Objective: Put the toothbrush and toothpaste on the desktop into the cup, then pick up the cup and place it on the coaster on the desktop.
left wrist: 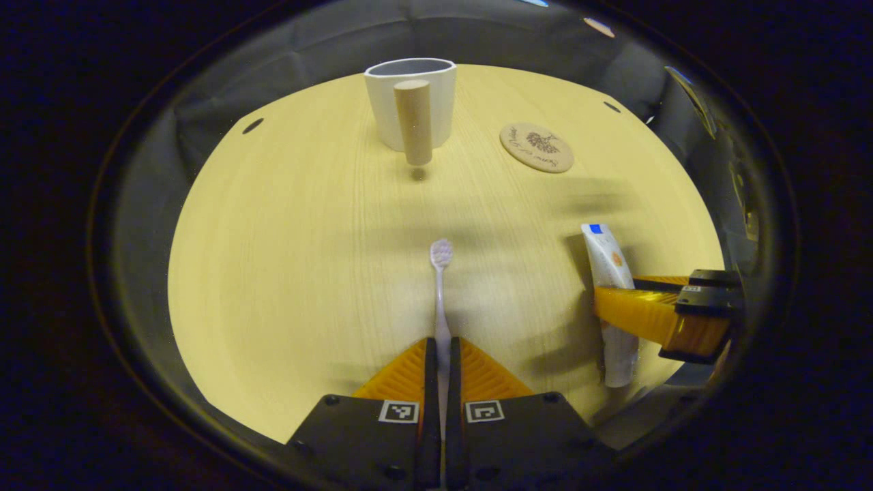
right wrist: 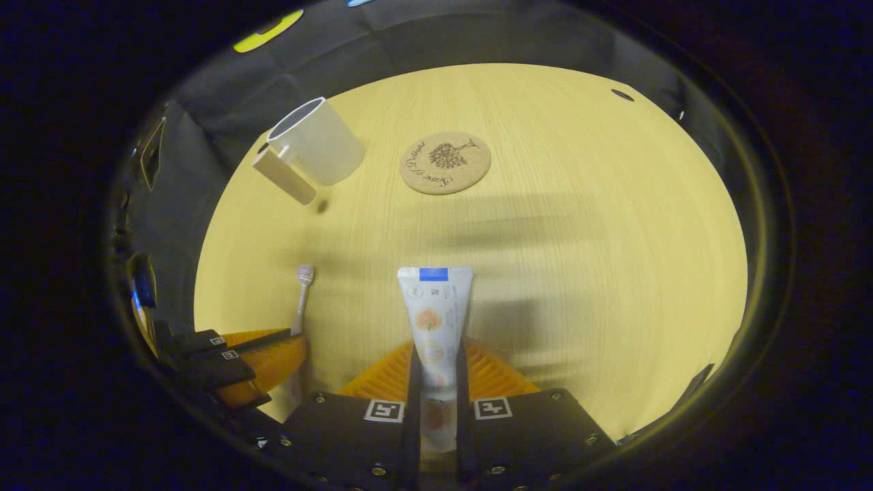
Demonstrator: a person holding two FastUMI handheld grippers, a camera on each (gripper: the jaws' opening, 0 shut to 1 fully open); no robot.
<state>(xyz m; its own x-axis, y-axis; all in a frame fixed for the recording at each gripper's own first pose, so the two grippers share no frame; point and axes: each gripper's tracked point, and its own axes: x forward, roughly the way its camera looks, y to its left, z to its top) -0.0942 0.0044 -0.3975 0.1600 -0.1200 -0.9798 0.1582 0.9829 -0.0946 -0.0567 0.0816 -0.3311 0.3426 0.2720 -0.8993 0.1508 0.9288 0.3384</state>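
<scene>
Left gripper fingers clamped on toothbrush. Right gripper fingers clamped on toothpaste. Cup far on table, coaster right of it.

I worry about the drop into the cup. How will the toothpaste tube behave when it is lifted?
The toothpaste tube looks soft and flat, so it may bend beyond the right gripper. Its smooth skin could slip. It seems light; the cup should hardly tip.
</scene>
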